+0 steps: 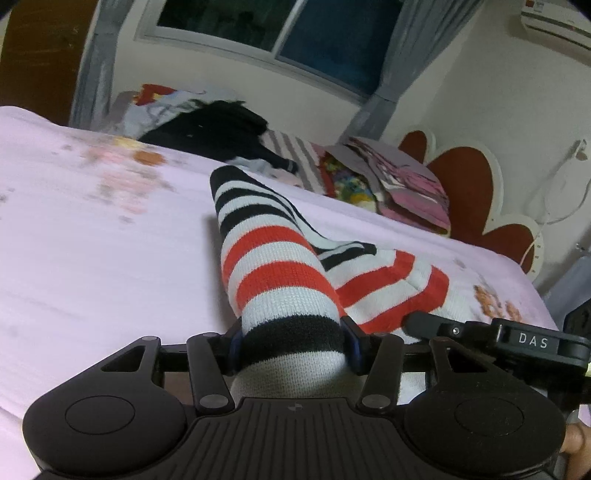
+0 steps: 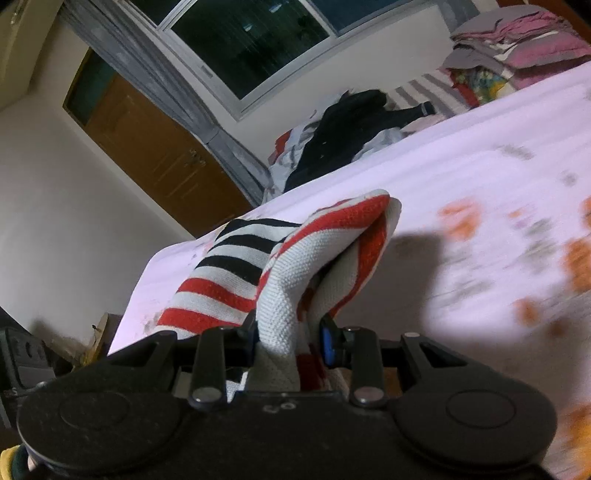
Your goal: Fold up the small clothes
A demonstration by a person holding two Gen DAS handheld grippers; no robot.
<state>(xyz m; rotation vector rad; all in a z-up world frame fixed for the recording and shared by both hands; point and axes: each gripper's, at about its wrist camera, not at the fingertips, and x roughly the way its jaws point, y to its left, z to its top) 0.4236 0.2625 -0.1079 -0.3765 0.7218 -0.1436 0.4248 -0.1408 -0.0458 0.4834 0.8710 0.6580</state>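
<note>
A striped knit sock point(image 1: 273, 254), white with red and black bands, lies bent over on the pink bedsheet point(image 1: 92, 240). My left gripper point(image 1: 293, 341) is shut on one end of it, at a black band. My right gripper point(image 2: 290, 332) is shut on the other end of the same sock point(image 2: 295, 273), which bunches up between its jaws and is lifted off the sheet point(image 2: 461, 206). The right gripper's finger also shows in the left wrist view point(image 1: 428, 325), close beside the left gripper. The sock's middle is folded into a V.
A heap of dark and light clothes point(image 1: 218, 129) lies at the far edge of the bed. Folded pink and patterned clothes point(image 1: 399, 181) are stacked by the flower-shaped headboard point(image 1: 476, 188). A window point(image 1: 280, 33) and a wooden door point(image 2: 155, 147) are behind.
</note>
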